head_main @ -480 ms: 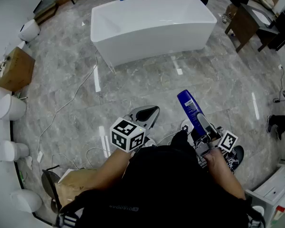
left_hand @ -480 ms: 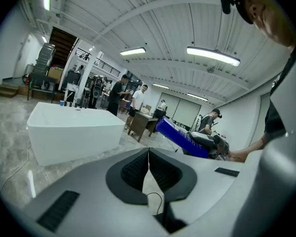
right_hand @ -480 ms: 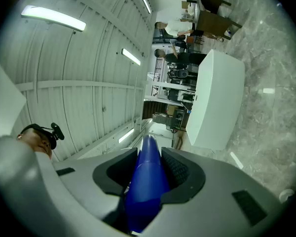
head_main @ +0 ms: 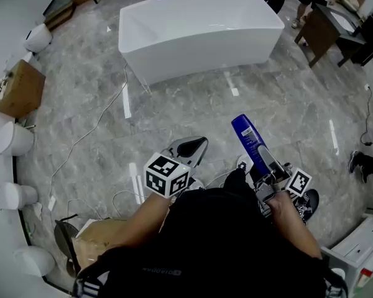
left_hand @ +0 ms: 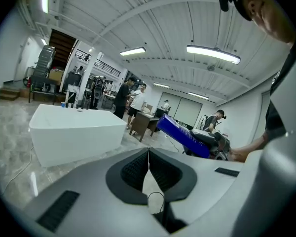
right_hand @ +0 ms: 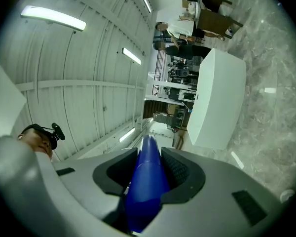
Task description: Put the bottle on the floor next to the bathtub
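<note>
A blue bottle [head_main: 249, 141] sticks out forward and up from my right gripper [head_main: 268, 166], which is shut on it; in the right gripper view the bottle [right_hand: 146, 177] fills the gap between the two dark pads. My left gripper [head_main: 188, 149] hangs over the floor at the middle, its jaws shut with nothing between them [left_hand: 148, 163]. The white bathtub [head_main: 199, 31] stands on the grey marble floor well ahead of both grippers, and also shows in the left gripper view [left_hand: 74, 132] and the right gripper view [right_hand: 214, 102].
Cardboard boxes [head_main: 18, 90] and white fixtures [head_main: 13, 140] line the left wall. Cables [head_main: 87, 135] trail across the floor. A brown table [head_main: 320, 33] and people stand at the far right. A shoe [head_main: 355, 161] shows at the right edge.
The people near the far table and the foot at the right edge have shifted slightly. Both grippers and the bottle stay almost where they were.
</note>
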Demonstrator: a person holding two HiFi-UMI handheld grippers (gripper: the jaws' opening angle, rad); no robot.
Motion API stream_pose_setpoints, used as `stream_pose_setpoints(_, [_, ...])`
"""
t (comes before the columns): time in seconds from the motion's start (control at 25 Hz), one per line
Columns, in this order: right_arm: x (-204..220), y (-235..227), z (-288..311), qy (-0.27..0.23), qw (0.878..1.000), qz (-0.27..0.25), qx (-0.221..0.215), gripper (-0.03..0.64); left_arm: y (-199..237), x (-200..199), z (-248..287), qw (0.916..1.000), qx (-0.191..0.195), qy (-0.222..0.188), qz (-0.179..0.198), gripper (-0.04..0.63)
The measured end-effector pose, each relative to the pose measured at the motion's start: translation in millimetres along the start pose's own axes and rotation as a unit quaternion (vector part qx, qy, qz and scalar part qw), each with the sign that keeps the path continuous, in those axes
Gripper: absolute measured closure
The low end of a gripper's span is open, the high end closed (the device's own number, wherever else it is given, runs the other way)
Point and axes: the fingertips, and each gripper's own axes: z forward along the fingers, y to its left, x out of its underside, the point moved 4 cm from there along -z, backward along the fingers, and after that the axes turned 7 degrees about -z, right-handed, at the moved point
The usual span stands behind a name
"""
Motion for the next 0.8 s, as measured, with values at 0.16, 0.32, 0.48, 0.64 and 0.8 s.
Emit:
stream_pose_setpoints(0.16, [-2, 4, 2, 0.004, 1.000, -0.014, 0.000, 0.451, -1, -2, -3, 1.0000, -0.001, -0.003, 0.000, 0.578])
stream_pose_setpoints(0.32, [-2, 8, 2, -0.006, 1.000, -0.018, -0.012, 0.449, 2, 6, -8, 1.0000, -0.002, 0.007, -0.001, 0.578])
stream_pose_setpoints(0.48, [-4, 6, 0, -0.005, 1.000, -0.028, -0.002, 0.449, 7, 13, -6, 0.9997, -0.006, 0.019, -0.011, 0.578])
stream_pose_setpoints(0.64, [-5, -3, -6, -0.001, 1.000, -0.007, 0.007, 0.449, 9, 19, 5, 0.9995, -0.007, 0.021, -0.021, 0.578])
stream_pose_setpoints(0.8, [-7, -18, -15, -0.004, 0.999, 0.034, 0.025, 0.449, 8, 22, 21, 0.9990, -0.009, 0.025, -0.037, 0.578])
